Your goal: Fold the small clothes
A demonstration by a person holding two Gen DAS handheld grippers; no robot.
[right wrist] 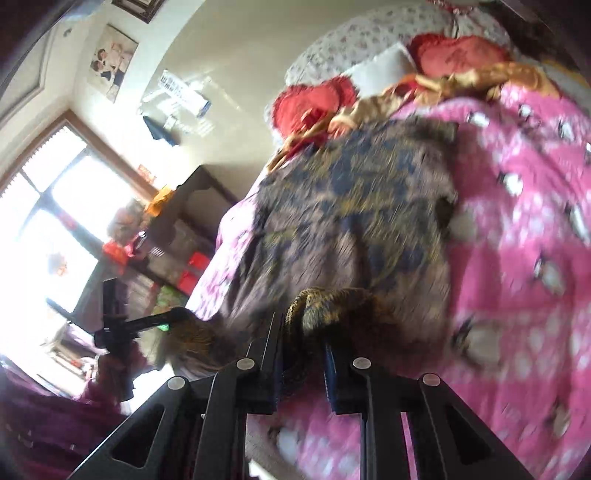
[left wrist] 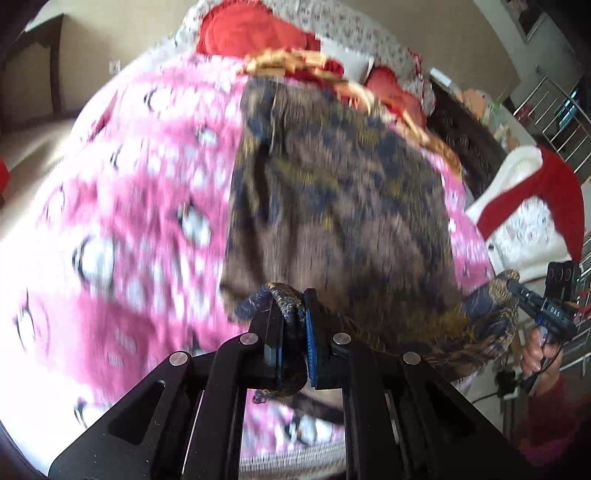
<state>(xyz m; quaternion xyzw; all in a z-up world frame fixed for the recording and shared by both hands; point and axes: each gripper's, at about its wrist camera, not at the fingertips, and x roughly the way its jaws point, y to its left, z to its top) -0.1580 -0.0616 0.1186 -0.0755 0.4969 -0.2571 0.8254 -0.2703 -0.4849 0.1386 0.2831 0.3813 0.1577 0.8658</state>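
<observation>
Pinching one near corner each, the left hand-held gripper and the right hand-held gripper are both clamped on the near edge of the brown patterned garment, probably so the hem stays stretched between them and can be carried over in one even fold. From the left wrist view the right hand-held gripper shows at about 3 o'clock, gripping the opposite corner, which fits a two-corner hold.

The garment lies spread on the pink bedspread of the bed, its far end toward 12 o'clock near the red cushions. It is a soft brown fabric with dark blue and mustard blotches, bunched into thick rolls where the fingers squeeze it. Both views are blurred, so finer detail cannot be told.
</observation>
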